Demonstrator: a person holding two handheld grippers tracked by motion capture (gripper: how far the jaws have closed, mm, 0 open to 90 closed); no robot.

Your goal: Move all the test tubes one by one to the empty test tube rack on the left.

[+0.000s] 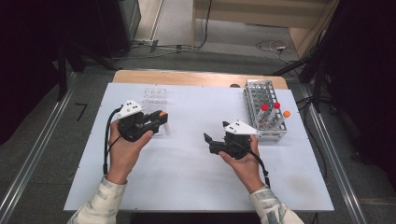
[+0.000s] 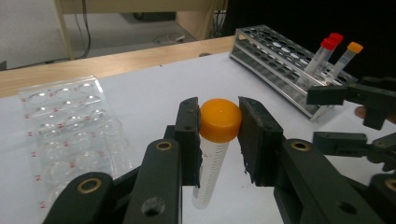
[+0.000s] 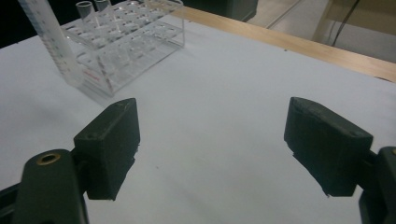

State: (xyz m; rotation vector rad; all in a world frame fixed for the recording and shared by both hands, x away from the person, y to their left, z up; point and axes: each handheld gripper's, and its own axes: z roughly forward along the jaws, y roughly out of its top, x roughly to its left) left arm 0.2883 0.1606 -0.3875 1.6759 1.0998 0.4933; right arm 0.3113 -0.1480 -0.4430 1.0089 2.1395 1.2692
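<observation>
Holding an orange-capped tube point(image 2: 215, 140) in my left gripper point(image 2: 219, 135), jaws clenched on its cap, I have it lifted near the table's far left, just above the clear rack point(image 1: 155, 99). My right gripper point(image 3: 212, 149) hangs released and empty over the middle of the white table point(image 1: 187, 158), with the metal rack point(image 1: 264, 109) of capped tubes behind it at the far right corner. I judge I'm mid-transfer; next I must line the tube upright over a hole and lower it.
</observation>
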